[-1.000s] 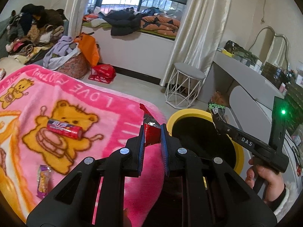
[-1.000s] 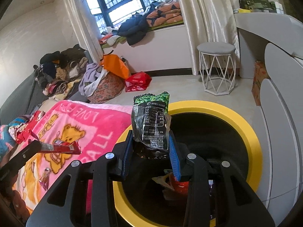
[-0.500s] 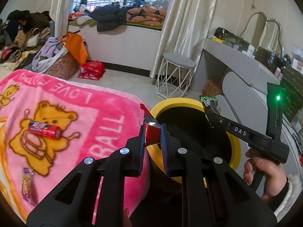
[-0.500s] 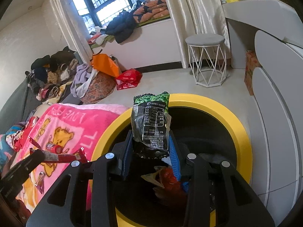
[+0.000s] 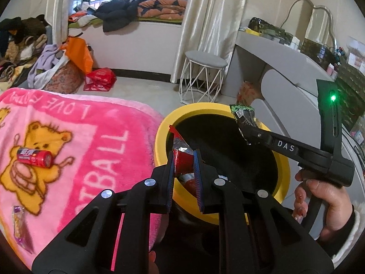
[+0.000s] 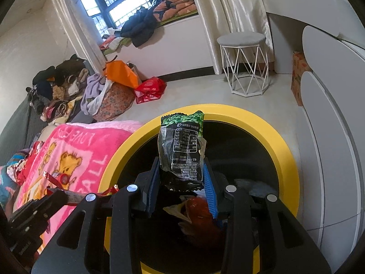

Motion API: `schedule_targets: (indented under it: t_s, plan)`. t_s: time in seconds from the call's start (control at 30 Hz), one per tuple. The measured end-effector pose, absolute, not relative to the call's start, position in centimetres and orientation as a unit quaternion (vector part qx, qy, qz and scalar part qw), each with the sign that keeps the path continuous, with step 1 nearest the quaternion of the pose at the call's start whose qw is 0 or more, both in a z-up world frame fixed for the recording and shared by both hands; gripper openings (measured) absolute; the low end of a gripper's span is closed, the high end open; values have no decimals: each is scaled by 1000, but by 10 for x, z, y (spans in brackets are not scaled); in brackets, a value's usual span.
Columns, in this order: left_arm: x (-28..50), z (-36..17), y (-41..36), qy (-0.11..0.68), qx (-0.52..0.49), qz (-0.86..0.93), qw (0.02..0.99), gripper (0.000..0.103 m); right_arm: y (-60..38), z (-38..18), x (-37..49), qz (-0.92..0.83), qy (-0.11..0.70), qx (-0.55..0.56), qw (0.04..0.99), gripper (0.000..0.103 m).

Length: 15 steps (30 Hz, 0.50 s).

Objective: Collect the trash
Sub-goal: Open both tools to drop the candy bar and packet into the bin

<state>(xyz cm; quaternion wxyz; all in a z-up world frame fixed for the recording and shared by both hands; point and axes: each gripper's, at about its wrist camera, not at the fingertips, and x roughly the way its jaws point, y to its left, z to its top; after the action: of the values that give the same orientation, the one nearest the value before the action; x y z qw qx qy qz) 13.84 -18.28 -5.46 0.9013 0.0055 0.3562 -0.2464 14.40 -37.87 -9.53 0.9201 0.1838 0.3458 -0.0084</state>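
Note:
My left gripper (image 5: 184,171) is shut on a red foil wrapper (image 5: 180,157) and holds it over the near rim of the yellow-rimmed trash bin (image 5: 159,134). My right gripper (image 6: 181,180) is shut on a black and green snack packet (image 6: 181,146) above the bin's opening (image 6: 285,150); it also shows in the left wrist view (image 5: 245,118). Trash lies in the bin, including a red wrapper (image 6: 198,207). A red candy roll (image 5: 34,157) and a purple wrapper (image 5: 19,219) lie on the pink bear blanket (image 5: 91,137).
A white wire stool (image 5: 203,77) stands behind the bin. A grey vanity desk (image 5: 285,64) is at the right. A clothes basket (image 5: 63,75), an orange bag and a red bag (image 5: 100,78) sit on the floor by the window.
Both grippers have moved toward the bin with their wrappers. The left one went from over the blanket to the bin's rim; the right one is further over the opening.

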Motion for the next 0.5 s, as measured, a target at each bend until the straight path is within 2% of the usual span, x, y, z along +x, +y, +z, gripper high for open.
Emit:
schedule_targets:
  t_s: [0.4,0.5]
  plan:
    - [150,-68,-200,378,15,-263,887,11,-386,-101,145,-13,353,196,915,36]
    - [153,-72,-203,384,14,-268,883,13,-388,-102,144,-16,355,203,912,40]
